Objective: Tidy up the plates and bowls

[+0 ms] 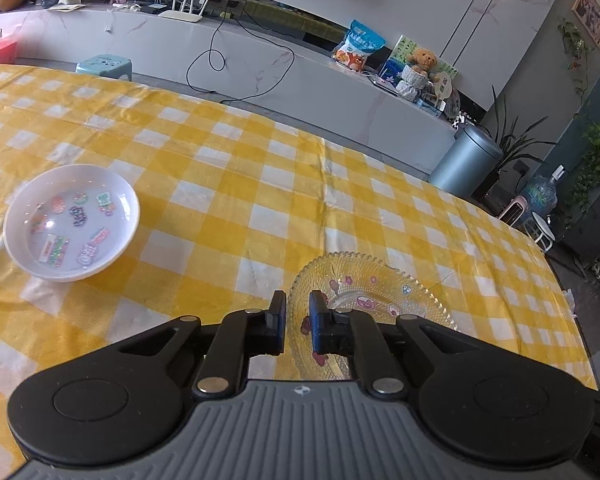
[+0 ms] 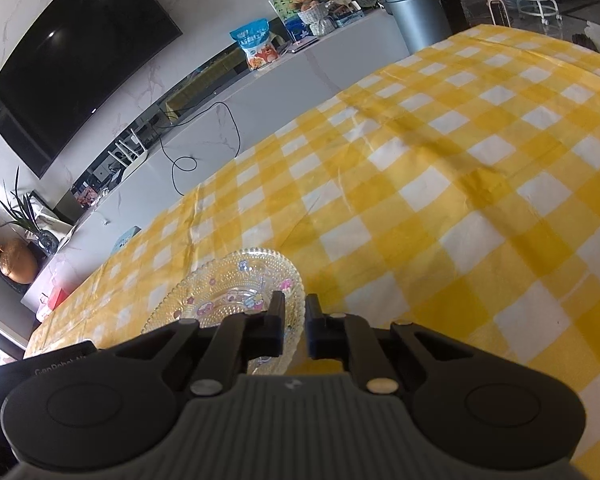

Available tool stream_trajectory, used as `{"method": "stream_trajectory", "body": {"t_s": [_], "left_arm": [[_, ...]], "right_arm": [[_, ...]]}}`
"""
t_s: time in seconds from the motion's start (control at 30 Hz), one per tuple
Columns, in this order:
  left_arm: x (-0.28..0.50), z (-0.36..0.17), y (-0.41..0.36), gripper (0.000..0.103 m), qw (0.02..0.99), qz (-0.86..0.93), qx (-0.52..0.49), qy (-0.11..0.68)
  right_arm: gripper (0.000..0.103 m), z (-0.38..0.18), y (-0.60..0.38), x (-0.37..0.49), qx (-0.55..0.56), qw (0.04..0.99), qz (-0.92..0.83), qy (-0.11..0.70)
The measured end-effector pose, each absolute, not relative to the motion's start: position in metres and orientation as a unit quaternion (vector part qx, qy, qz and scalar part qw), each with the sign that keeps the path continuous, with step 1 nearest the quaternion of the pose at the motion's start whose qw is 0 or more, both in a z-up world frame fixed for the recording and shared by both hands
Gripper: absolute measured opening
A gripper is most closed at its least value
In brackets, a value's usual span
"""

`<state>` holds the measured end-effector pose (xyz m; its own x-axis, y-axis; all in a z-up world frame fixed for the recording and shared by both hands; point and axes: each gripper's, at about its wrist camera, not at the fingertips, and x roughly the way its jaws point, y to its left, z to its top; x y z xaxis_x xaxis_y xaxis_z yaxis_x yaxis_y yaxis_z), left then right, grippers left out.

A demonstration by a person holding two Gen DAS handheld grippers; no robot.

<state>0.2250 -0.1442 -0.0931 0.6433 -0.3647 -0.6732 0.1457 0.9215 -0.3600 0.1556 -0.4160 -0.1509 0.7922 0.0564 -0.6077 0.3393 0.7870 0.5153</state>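
Left wrist view: glass plate [image 1: 374, 312] pinched by both grippers.
Left gripper [image 1: 297, 322] and right gripper [image 2: 294, 326] fingers clamp opposite rims; next, judged: lift level toward white bowl [image 1: 71, 222], left of plate.

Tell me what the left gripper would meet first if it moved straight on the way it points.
Most likely the clear beaded glass plate with cartoon stickers: the left gripper has its jaws astride the near rim. Beyond it lies only the yellow and white checked tablecloth, though depth is hard to judge.

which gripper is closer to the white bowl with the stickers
Left. The left gripper is at the glass plate's rim, the white bowl off to its left. The right gripper grips the plate's opposite rim.
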Motion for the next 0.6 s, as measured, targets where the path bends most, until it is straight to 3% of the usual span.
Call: {"method": "stream_trajectory", "body": {"t_s": [0.6], "left_arm": [[0.181, -0.096, -0.116, 0.009, 0.879, -0.148, -0.166, 0.422]], "right_arm": [[0.006, -0.155, -0.407, 0.097, 0.36, 0.871, -0.081, 0.325]]}}
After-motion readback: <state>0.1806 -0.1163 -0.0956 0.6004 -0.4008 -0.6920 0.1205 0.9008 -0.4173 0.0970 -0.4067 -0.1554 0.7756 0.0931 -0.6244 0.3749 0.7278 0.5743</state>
